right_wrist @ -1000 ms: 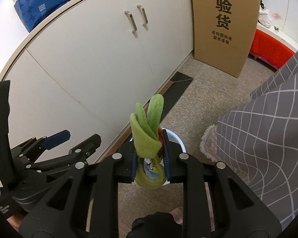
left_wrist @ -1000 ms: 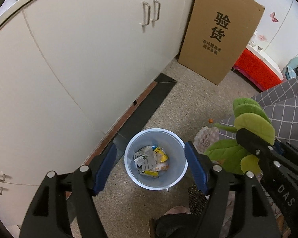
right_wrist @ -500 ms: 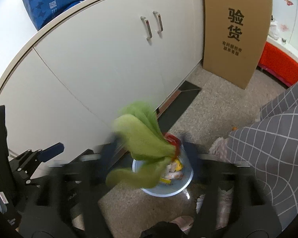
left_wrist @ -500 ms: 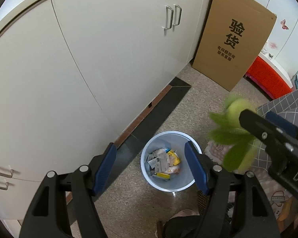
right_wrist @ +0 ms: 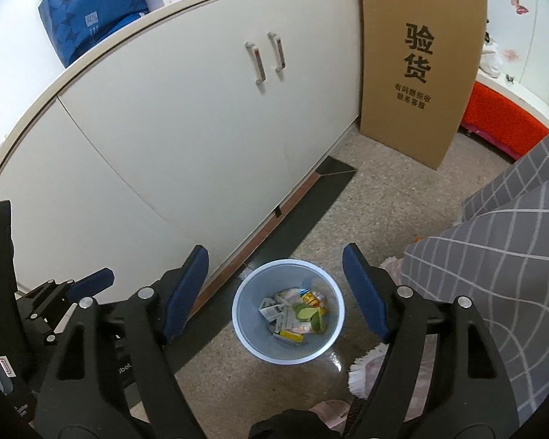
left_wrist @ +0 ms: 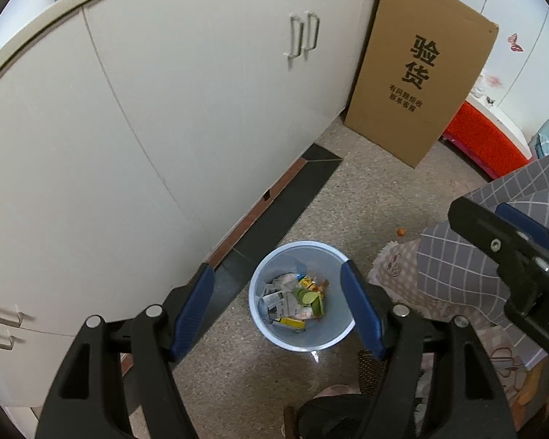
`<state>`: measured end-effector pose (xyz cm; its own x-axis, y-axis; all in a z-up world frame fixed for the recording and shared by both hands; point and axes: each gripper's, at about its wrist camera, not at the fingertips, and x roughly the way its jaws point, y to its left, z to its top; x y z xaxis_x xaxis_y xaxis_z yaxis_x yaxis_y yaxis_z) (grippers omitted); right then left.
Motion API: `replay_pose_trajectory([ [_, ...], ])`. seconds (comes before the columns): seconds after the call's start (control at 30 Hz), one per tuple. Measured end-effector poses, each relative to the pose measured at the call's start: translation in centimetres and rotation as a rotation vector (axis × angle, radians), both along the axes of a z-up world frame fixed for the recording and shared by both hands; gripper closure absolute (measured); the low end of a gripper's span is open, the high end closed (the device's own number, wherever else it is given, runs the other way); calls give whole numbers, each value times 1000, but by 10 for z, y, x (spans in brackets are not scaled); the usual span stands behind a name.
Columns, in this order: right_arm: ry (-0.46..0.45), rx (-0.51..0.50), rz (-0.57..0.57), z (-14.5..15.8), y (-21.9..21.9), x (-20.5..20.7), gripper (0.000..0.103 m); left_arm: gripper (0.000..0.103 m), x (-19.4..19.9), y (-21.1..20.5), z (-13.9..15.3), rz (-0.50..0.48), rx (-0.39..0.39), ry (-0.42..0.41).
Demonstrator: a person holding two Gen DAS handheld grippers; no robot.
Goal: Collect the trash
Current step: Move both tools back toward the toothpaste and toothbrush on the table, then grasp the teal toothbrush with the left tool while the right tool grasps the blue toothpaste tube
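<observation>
A pale blue waste bin [left_wrist: 335, 336] [right_wrist: 245, 325] stands on the speckled floor by the white cabinets. It holds paper scraps, wrappers and the green leafy piece [left_wrist: 309, 298] [right_wrist: 307, 314], which lies on top of them. My left gripper [left_wrist: 278, 303] is open and empty, high above the bin. My right gripper [right_wrist: 274, 285] is open and empty too, above the bin; one of its fingers [left_wrist: 494, 241] shows at the right of the left wrist view. The left gripper's fingers [right_wrist: 91, 281] show at the left of the right wrist view.
White cabinet doors [left_wrist: 164, 128] run along the left. A tall cardboard box [left_wrist: 421, 87] [right_wrist: 417, 62] leans at the back. A grey checked cloth [right_wrist: 494, 263] hangs at the right. A red bench [left_wrist: 486, 142] stands behind. A small orange bit [left_wrist: 401, 232] lies on the floor.
My right gripper has opened and let go of the green leafy piece, which has fallen into the bin. Both grippers have risen higher above the bin.
</observation>
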<state>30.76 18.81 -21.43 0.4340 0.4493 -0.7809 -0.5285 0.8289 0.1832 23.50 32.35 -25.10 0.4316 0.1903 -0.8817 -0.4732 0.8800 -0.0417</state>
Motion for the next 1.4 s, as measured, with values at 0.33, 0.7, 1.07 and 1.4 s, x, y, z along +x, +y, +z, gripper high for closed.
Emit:
replay_pose_trajectory([
  [0.33, -108, 27, -64, 75, -76, 2, 28, 30, 31, -74, 75, -103, 36, -139],
  [0.7, -231, -55, -293, 139, -279, 25, 28, 28, 97, -264, 144, -476, 80, -255],
  [1.07, -179, -127, -501, 132, -457, 66, 28, 34, 177, -428, 123, -809, 92, -161],
  [1.4, -133, -118, -549, 109, -504, 101, 28, 57, 213, -466, 95, -911, 30, -137],
])
